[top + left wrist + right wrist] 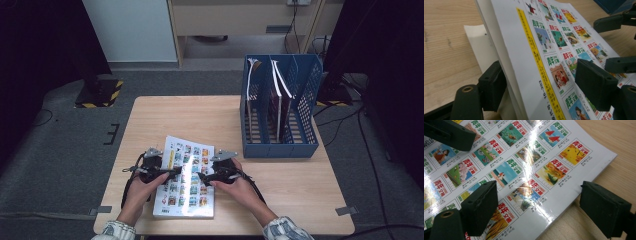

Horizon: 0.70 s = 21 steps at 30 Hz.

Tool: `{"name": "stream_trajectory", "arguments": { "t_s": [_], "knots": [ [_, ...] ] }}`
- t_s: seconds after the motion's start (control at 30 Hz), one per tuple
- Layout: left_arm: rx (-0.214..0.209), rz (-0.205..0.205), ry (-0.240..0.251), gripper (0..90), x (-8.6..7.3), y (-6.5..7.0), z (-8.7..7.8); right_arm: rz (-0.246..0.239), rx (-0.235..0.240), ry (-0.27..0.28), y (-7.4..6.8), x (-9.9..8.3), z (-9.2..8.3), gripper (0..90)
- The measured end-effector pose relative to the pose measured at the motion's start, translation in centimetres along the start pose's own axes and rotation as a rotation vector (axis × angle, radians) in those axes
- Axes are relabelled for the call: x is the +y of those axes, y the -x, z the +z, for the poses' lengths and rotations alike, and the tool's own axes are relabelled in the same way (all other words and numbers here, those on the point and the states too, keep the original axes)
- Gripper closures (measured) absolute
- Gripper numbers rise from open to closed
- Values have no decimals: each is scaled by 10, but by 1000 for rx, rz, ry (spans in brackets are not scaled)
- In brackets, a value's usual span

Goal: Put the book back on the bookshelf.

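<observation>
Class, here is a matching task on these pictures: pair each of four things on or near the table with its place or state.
Things:
1. magazine
2. blue file rack
3. left gripper
4. right gripper

Places or states:
A. stands at the table's far right, books upright in it
B. jaws astride the magazine's left edge
C. lies flat at the table's near edge, cover of small pictures up
D. open, jaws at the magazine's right edge

Pairs: 1-C, 2-A, 3-B, 4-D
</observation>
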State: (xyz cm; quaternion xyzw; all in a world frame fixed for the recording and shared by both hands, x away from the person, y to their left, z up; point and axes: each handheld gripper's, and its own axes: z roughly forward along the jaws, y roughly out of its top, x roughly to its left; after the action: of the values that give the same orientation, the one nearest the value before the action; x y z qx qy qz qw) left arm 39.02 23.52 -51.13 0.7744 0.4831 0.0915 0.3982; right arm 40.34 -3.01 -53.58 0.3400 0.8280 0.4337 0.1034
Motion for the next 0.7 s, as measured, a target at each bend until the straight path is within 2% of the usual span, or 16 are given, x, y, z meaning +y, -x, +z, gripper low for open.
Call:
{"name": "stream_trajectory", "arguments": {
  "t_s": [0.13,0.2,0.3,0.43,0.47,0.5,0.53,0.57,0.6,0.63,0.67,0.7],
  "knots": [
    [-17,13,-3,259,2,3,3,-2,-1,0,0,0,0,155],
    [-49,2,21,272,4,3,-2,1,1,0,0,0,0,155],
    [-67,-18,33,295,4,3,-3,-2,0,2,0,0,0,155],
    [-81,-17,48,317,5,5,-7,-3,3,-1,0,0,0,155],
    [-116,-15,52,374,5,6,-8,1,2,1,0,0,0,154],
    [-164,-21,31,411,4,7,-7,7,3,2,0,0,0,155],
    [-164,-21,31,398,4,7,-7,7,3,2,0,0,0,155],
    [-166,0,11,398,4,12,-4,5,4,2,0,0,0,155],
    [-131,43,-7,392,4,16,-3,3,5,3,0,0,0,155],
    [-108,50,0,359,6,18,-3,1,3,-1,0,0,0,155],
    [-108,50,0,355,6,18,-3,5,3,0,0,0,0,155],
    [-104,23,24,355,8,14,-5,3,4,1,0,0,0,155]
  ]
}}
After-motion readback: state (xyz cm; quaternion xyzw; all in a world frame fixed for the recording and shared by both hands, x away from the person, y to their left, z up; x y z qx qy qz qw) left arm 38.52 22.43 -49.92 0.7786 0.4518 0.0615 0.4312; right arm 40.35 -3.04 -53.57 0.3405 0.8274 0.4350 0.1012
